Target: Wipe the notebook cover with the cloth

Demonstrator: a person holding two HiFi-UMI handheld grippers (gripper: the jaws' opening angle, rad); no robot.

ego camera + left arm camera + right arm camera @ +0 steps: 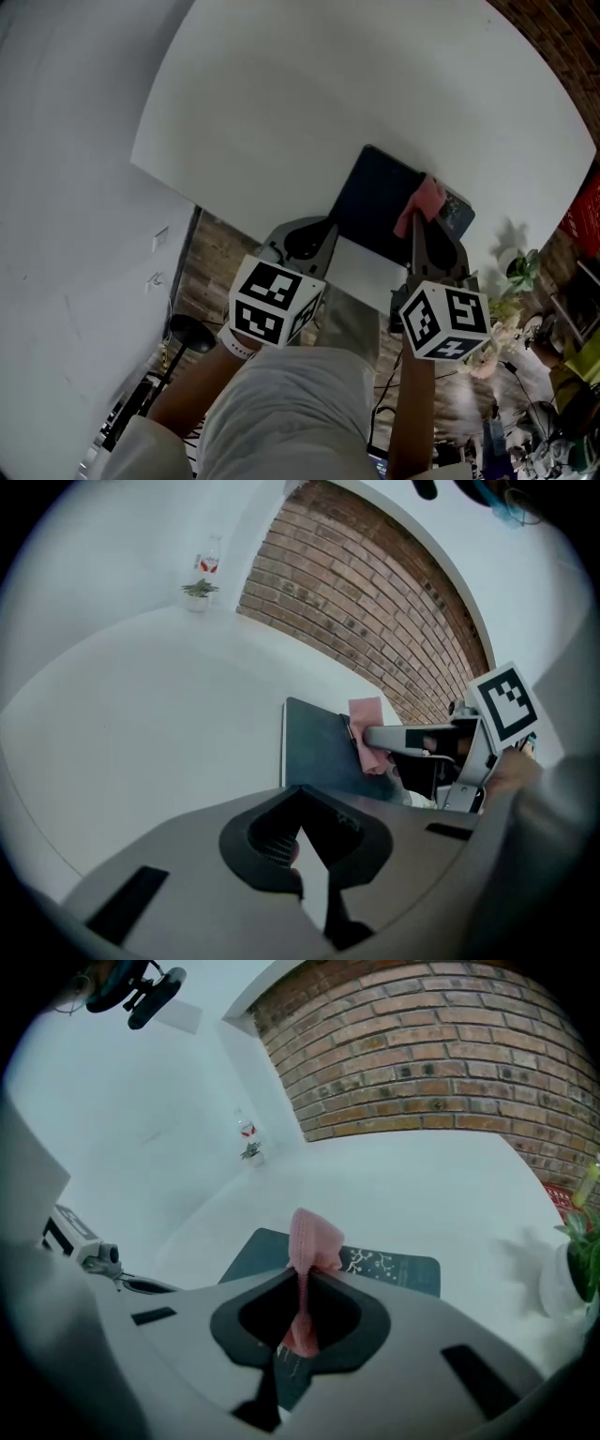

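- White table (281, 112) fills the scene, with a brick wall (422, 1044) beyond its far edge.
- Notebook (380, 202): dark blue cover, lying flat at the near right edge of the table.
- Cloth (422, 204): pink and bunched, over the right part of the notebook cover. I cannot tell whether it touches the cover.
- Right gripper (419, 220): my fingers are pinched on the cloth, a fold standing up past the tips and the rest hanging between them.
- Left gripper (323, 228): my fingers are pressed together with nothing between them, just beside the notebook's near left corner.
- Small potted plant (197, 592): far across the table, by the wall.
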